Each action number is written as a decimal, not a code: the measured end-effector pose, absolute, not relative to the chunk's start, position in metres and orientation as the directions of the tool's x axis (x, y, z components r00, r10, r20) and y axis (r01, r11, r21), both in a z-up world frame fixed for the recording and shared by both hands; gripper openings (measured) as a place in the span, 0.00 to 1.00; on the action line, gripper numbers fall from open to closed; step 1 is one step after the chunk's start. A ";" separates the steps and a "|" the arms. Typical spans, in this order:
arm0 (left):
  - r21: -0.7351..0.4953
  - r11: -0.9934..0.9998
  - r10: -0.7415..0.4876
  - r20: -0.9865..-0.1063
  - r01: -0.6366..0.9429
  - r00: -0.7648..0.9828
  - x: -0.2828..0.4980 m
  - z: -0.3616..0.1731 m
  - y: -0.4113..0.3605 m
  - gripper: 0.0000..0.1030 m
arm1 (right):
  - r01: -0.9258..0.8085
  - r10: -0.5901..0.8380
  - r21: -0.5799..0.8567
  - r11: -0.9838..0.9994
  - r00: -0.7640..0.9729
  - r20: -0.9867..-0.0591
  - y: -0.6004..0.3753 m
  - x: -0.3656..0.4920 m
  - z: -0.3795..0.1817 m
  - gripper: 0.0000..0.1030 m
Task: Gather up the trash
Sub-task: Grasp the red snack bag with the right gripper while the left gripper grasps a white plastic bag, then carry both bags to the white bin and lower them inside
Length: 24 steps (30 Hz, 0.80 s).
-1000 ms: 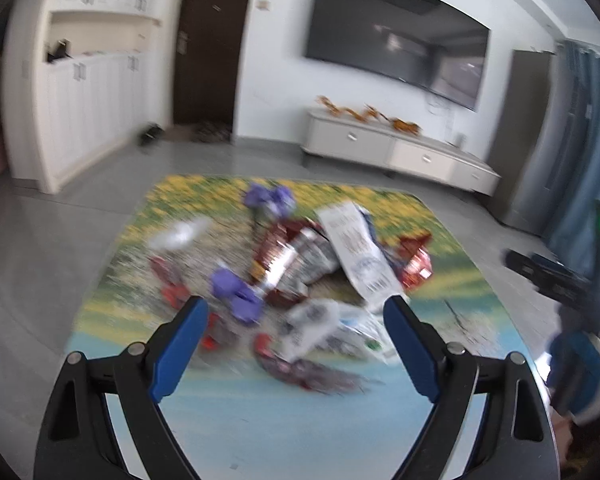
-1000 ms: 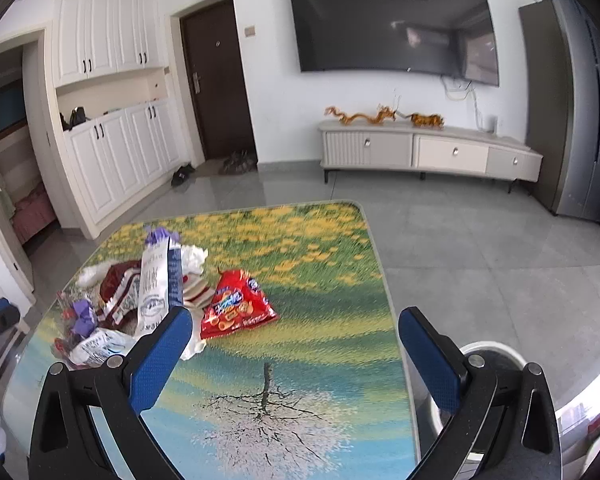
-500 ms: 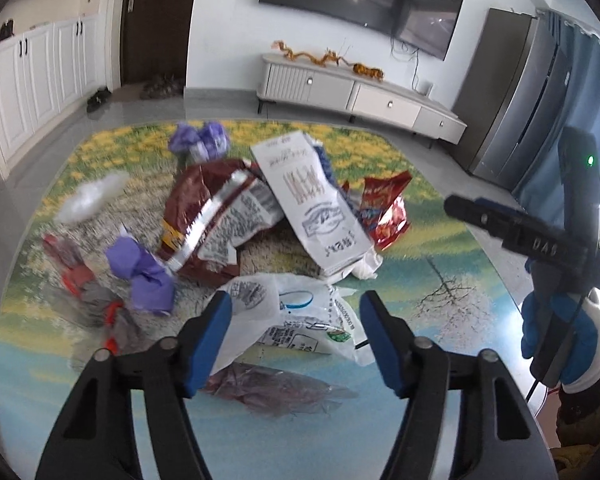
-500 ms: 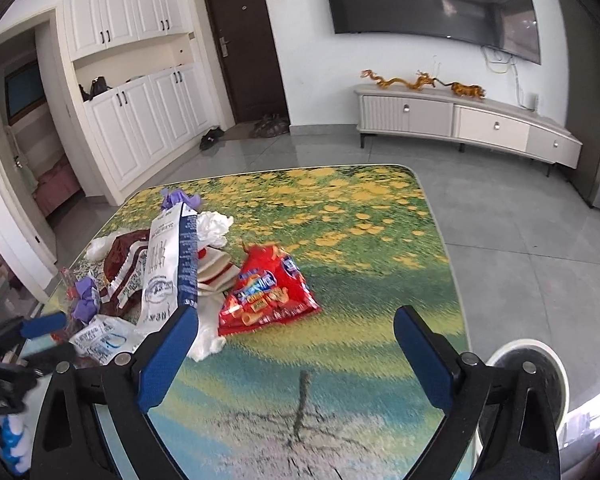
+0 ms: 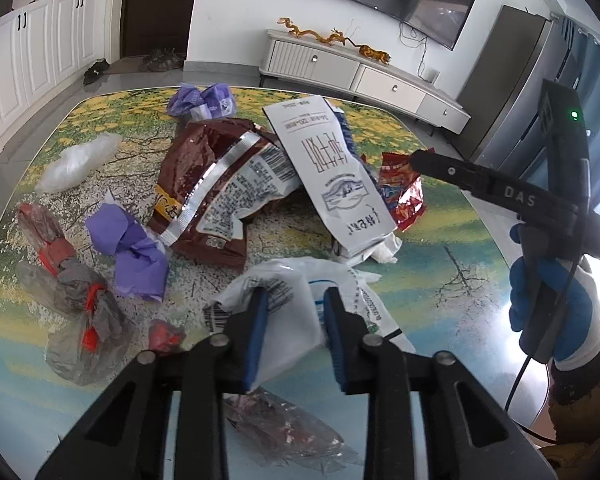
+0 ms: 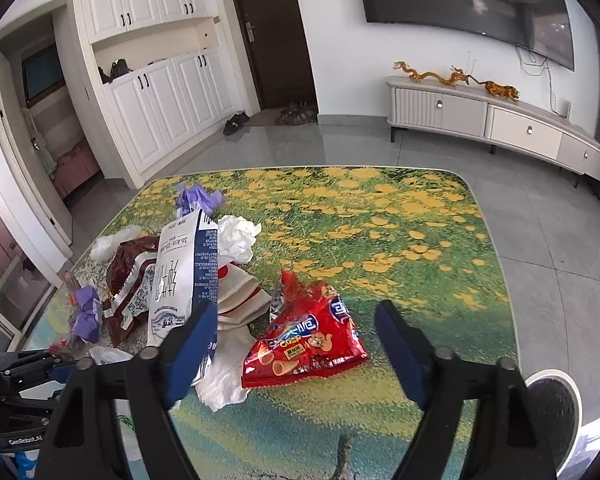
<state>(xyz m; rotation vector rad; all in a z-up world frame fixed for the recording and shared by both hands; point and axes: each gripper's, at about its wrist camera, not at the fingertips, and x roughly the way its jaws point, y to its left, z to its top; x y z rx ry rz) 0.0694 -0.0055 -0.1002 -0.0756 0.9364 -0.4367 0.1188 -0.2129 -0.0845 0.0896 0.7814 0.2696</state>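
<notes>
Picking up trash from the desk (image 5: 439, 280): left gripper (image 5: 294, 334) just closing on the white bag (image 5: 288, 312), pads touching it. Right gripper (image 6: 296, 344) open, also closing, around the red snack bag (image 6: 303, 336), right of the white bag. Next: squeeze tight, lift both.

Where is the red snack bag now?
In the right wrist view, the red snack bag lies on the table, right of the crumpled white paper.

On the table (image 6: 379, 216) the chip bag (image 6: 305, 334) lies right of the milk pouch (image 6: 180, 276); the tissue (image 6: 238, 238) lies behind both.
</notes>
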 end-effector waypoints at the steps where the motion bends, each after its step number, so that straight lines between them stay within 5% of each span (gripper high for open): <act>1: -0.250 0.910 -0.395 -0.762 0.330 0.514 0.068 -0.100 -0.005 0.20 | -0.208 0.272 0.178 0.962 0.674 -0.687 -0.212 0.121 -0.086 0.68; 5: -0.245 0.913 -0.391 -0.756 0.327 0.526 0.067 -0.098 -0.005 0.15 | -0.193 0.268 0.186 0.963 0.652 -0.709 -0.214 0.129 -0.096 0.50; 9: -0.248 0.917 -0.387 -0.749 0.313 0.538 0.067 -0.096 -0.003 0.13 | -0.176 0.265 0.198 0.964 0.640 -0.721 -0.219 0.135 -0.104 0.42; 14: -0.256 0.920 -0.385 -0.732 0.297 0.562 0.066 -0.086 -0.001 0.06 | -0.172 0.282 0.223 0.959 0.625 -0.728 -0.223 0.140 -0.109 0.10; 24: -0.279 0.923 -0.385 -0.695 0.267 0.607 0.058 -0.064 0.005 0.05 | -0.182 0.317 0.267 0.946 0.674 -0.667 -0.236 0.119 -0.090 0.07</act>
